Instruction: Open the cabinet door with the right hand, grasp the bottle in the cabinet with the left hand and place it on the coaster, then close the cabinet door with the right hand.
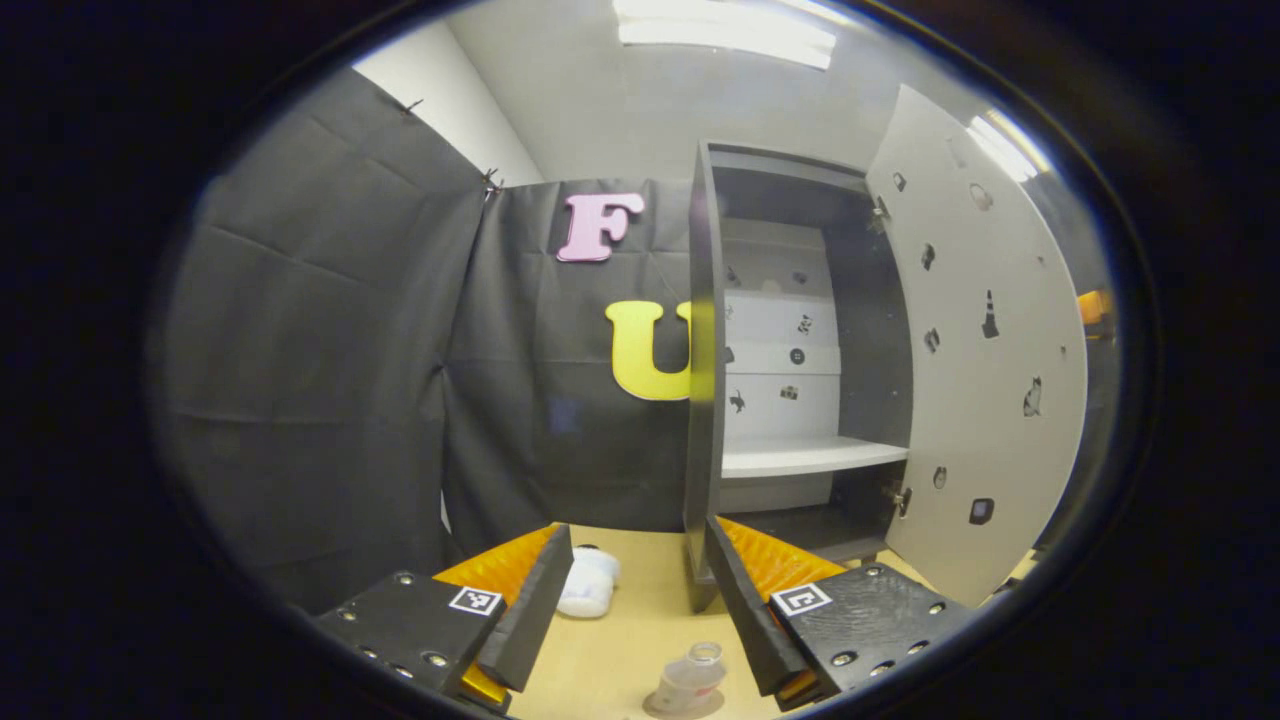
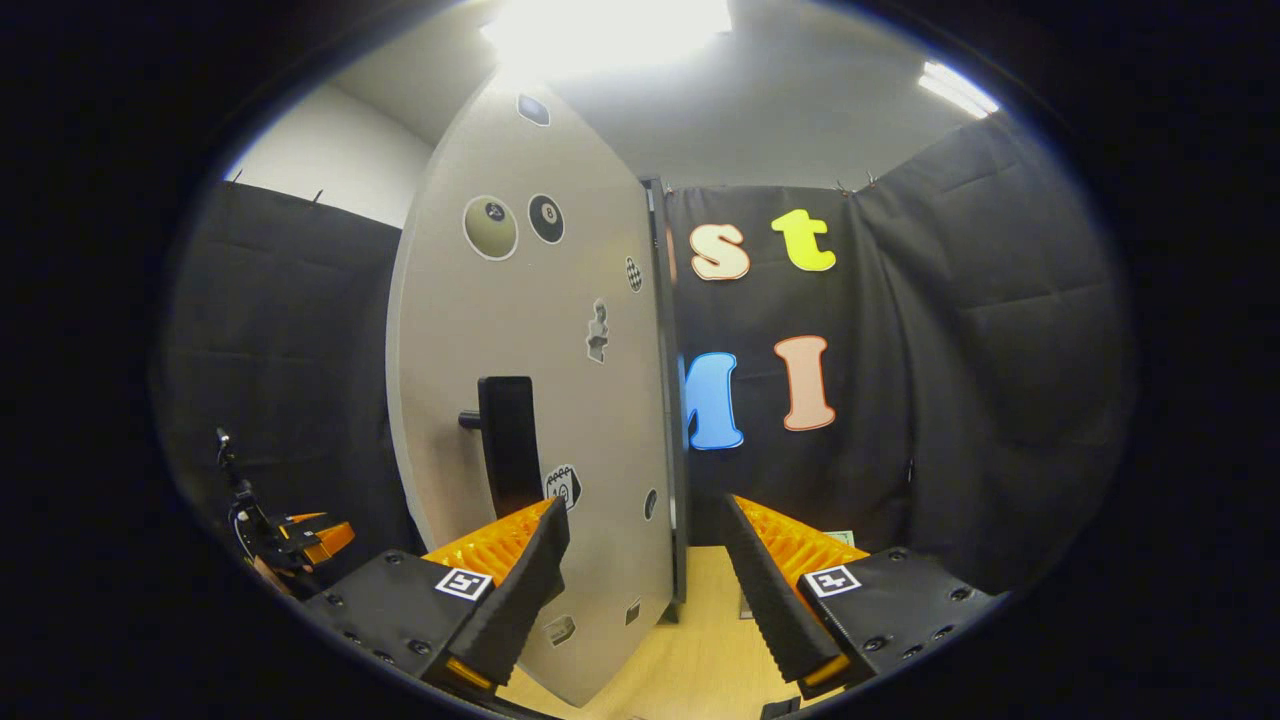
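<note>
A: Bottle (image 1: 690,682) stands on its coaster (image 1: 683,706) on the counter (image 1: 640,600); left gripper (image 1: 632,600) wide, empty.

B: Right gripper (image 2: 640,590) gapes too, facing the door (image 2: 530,400). A careless swing could slam it.

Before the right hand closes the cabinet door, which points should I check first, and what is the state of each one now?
1. Bottle out of the cabinet: ok, it stands on the table between the left fingers.
2. Bottle on a coaster: ok as far as seen; a round disc shows under its base at the picture's edge.
3. Left gripper released: ok, fingers wide apart and not touching the bottle.
4. Door position: open, swung out wide.
5. Right gripper ready: ok, open, with the door's free edge between its fingers.
6. Door's path: cannot tell; the shelf looks bare, and a white object lies left of the cabinet.
</note>
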{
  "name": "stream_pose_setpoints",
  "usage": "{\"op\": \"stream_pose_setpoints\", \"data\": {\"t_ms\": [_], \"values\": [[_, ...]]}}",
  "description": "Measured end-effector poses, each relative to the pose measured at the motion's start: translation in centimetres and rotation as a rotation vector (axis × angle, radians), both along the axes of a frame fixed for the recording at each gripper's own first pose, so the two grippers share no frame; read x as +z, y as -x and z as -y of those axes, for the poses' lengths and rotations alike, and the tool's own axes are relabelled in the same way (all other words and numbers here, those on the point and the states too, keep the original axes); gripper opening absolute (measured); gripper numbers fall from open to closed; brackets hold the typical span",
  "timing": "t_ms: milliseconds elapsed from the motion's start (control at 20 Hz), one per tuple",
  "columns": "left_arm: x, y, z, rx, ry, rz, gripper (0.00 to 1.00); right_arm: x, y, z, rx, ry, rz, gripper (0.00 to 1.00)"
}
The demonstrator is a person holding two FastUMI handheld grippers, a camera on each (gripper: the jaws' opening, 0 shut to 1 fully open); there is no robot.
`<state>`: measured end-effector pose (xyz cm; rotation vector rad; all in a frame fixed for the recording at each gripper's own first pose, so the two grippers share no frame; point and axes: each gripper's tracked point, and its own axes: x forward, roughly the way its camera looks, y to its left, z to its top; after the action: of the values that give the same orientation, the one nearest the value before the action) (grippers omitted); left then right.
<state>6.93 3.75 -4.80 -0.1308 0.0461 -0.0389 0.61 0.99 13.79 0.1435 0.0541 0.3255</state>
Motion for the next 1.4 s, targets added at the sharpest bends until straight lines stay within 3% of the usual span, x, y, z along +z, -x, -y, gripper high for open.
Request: {"op": "stream_pose_setpoints", "data": {"t_ms": [1000, 1400], "values": [[-0.8, 0.5, -8.2, 0.071, -0.016, 0.002, 0.82, -0.1, -2.9, -10.2, 0.141, -0.055, -0.004, 0.98], [-2.5, 0.5, -13.0, 0.130, -0.009, -0.017, 0.82, -1.7, -7.9, -16.3, 0.141, -0.030, -0.032, 0.98]]}}
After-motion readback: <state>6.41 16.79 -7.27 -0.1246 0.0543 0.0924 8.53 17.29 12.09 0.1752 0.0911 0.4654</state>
